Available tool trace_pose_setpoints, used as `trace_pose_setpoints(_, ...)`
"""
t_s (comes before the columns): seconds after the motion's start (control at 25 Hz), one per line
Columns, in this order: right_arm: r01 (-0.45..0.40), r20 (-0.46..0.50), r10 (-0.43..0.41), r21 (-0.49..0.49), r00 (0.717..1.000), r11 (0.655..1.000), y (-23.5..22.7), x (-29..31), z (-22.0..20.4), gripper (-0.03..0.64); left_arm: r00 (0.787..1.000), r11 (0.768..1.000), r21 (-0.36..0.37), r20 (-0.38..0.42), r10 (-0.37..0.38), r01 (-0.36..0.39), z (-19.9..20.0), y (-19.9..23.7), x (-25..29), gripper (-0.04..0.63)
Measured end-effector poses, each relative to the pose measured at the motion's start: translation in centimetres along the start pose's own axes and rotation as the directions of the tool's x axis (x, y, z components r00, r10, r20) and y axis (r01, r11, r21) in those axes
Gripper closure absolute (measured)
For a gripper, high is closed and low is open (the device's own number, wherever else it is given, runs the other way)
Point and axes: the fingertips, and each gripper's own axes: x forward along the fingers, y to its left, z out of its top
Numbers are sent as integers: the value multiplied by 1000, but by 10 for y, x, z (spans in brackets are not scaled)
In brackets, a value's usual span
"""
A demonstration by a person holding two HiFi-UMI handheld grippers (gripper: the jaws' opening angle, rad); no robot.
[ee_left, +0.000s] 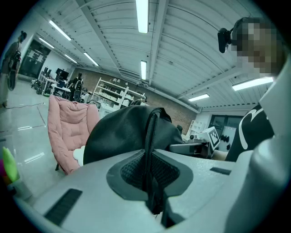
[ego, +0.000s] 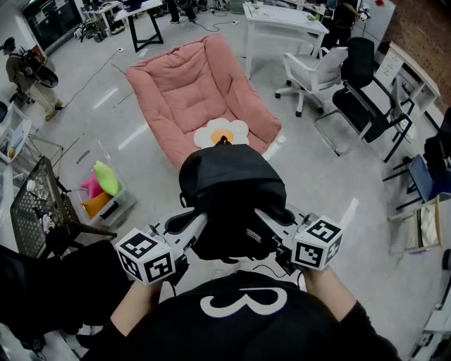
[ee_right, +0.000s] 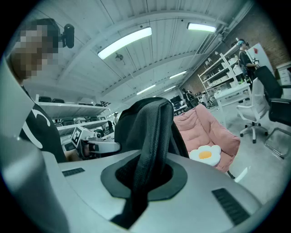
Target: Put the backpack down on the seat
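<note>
A black backpack (ego: 232,190) hangs in the air in front of me, held up by its straps from both sides. My left gripper (ego: 199,223) is shut on a thin black strap (ee_left: 150,136); the bag's body (ee_left: 122,134) bulges just beyond the jaws. A wide mesh shoulder strap (ee_right: 152,136) is pinched in my right gripper (ego: 266,216), which is shut. The seat, a pink padded lounge chair (ego: 190,92), stands on the floor beyond the bag. A white flower cushion with a yellow centre (ego: 221,132) lies at its front. Its pink padding (ee_left: 68,123) (ee_right: 204,132) shows in both gripper views.
A white office chair (ego: 313,70) and a black chair (ego: 366,99) stand to the right of the seat. White tables (ego: 282,17) are behind it. At the left are a clear bin of colourful toys (ego: 102,187), a wire basket (ego: 39,204) and a person (ego: 28,70).
</note>
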Motion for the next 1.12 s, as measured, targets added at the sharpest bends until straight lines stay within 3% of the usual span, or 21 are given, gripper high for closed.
trace_pose_setpoints(1.12, 53, 36, -52, -40, 998, 998, -91, -78, 23, 588, 1000, 999, 30, -21, -10, 11, 12, -50, 112, 565)
